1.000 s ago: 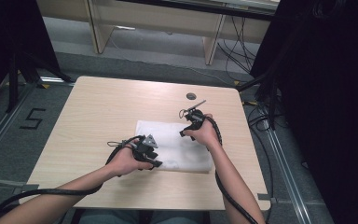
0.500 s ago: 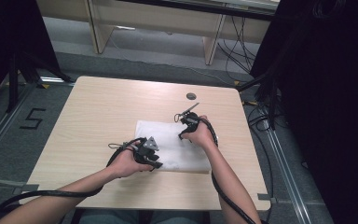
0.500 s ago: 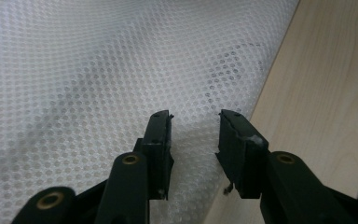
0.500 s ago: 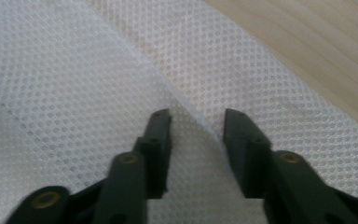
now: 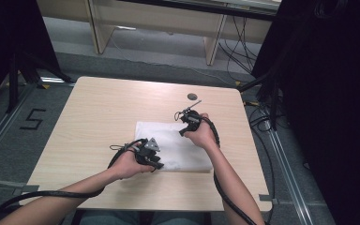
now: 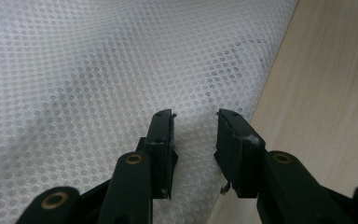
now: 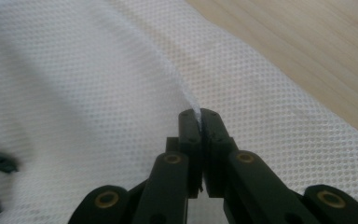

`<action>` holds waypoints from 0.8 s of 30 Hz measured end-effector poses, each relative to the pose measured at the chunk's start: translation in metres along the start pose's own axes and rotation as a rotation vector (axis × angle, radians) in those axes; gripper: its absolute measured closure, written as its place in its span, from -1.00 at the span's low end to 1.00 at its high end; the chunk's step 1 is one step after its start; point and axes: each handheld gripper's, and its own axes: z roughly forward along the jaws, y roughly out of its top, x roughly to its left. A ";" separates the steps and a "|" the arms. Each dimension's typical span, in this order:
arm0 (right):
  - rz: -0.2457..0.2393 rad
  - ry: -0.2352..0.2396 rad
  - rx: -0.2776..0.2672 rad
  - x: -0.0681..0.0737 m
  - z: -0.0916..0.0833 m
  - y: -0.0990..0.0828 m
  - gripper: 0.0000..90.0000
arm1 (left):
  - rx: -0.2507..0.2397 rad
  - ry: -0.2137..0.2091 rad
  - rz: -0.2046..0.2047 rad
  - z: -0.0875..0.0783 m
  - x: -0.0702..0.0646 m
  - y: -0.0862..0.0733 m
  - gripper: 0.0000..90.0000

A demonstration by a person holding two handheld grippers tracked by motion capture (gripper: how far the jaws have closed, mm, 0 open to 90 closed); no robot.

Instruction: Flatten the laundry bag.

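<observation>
A white mesh cloth (image 5: 178, 145) lies flat on the wooden table (image 5: 103, 108). My right gripper (image 5: 183, 131) is at the cloth's far right part. In the right gripper view it (image 7: 199, 112) is shut on a thin raised fold of the cloth (image 7: 74, 70). My left gripper (image 5: 157, 164) rests at the cloth's near left edge. In the left gripper view its jaws (image 6: 195, 114) stand apart and have just been closing, with a low ridge of the cloth (image 6: 98, 70) between them, close to the hem and the bare wood.
A small dark round disc (image 5: 192, 96) sits on the table beyond the right hand. Black cables trail from both grippers off the near edge. Dark stands and a floor rail flank the table on both sides.
The right hand has shifted a little toward the cloth's middle and its jaws have come together on a fold. The left hand has stayed where it was.
</observation>
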 end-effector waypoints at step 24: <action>-0.094 0.164 -0.087 0.055 -0.064 -0.036 0.99 | 0.000 0.028 0.013 0.000 -0.003 -0.001 0.49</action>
